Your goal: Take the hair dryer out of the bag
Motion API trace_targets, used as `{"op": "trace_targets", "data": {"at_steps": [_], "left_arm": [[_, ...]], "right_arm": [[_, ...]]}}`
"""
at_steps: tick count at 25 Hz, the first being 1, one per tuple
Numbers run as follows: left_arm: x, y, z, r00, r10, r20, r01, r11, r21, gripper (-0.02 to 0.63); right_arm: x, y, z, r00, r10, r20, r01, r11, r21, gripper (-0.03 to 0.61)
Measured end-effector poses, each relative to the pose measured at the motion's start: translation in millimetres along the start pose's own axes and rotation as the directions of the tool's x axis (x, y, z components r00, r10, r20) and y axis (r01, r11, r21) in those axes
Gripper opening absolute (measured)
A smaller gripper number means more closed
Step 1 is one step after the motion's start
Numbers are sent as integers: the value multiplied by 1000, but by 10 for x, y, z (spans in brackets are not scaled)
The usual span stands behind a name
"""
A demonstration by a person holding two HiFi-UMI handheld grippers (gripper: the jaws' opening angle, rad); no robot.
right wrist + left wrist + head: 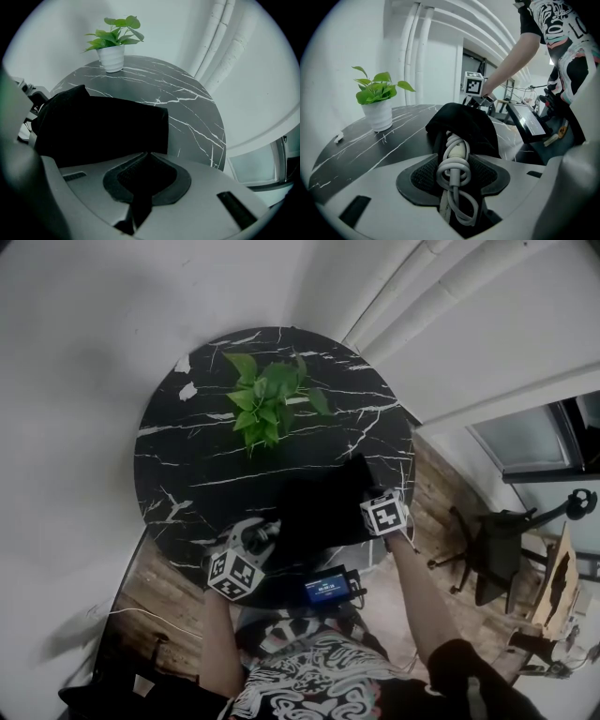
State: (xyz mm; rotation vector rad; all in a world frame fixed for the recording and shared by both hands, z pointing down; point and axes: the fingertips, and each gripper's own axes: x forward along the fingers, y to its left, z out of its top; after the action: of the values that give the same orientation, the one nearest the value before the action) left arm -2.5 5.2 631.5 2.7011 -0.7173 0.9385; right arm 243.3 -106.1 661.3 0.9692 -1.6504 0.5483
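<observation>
A black fabric bag lies on the round black marble table near its front edge. In the left gripper view the bag gapes toward me, and the hair dryer's coiled white cord sticks out of its mouth. My left gripper is shut on that cord bundle; the dryer's body is hidden inside the bag. In the head view the left gripper sits at the bag's left end. My right gripper is at the bag's right end. Its jaws are shut on a fold of the bag.
A potted green plant in a white pot stands at the table's far side. A small white scrap lies at the far left. A device with a blue screen hangs at the person's waist. An office chair stands on the right.
</observation>
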Motion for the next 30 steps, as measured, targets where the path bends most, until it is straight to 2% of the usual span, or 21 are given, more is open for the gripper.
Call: {"op": "trace_targets", "data": {"at_steps": [9,20,30], "left_arm": [[-95,52,-66,1000,14,-4,-14,1000,-6,212],[-296,162,-269,999,46,-28,-47,998,-35,212],[-464,239,-407,997,68,-38,-70,996,-47,212]], "right_arm": [[-28,-25,55,1000,-26,9,26,999,-20,26],[45,37,-74,1000,-8,-25,9,999,32,26],[40,7,-88,999,-31,-33,32,999,21,25]]}}
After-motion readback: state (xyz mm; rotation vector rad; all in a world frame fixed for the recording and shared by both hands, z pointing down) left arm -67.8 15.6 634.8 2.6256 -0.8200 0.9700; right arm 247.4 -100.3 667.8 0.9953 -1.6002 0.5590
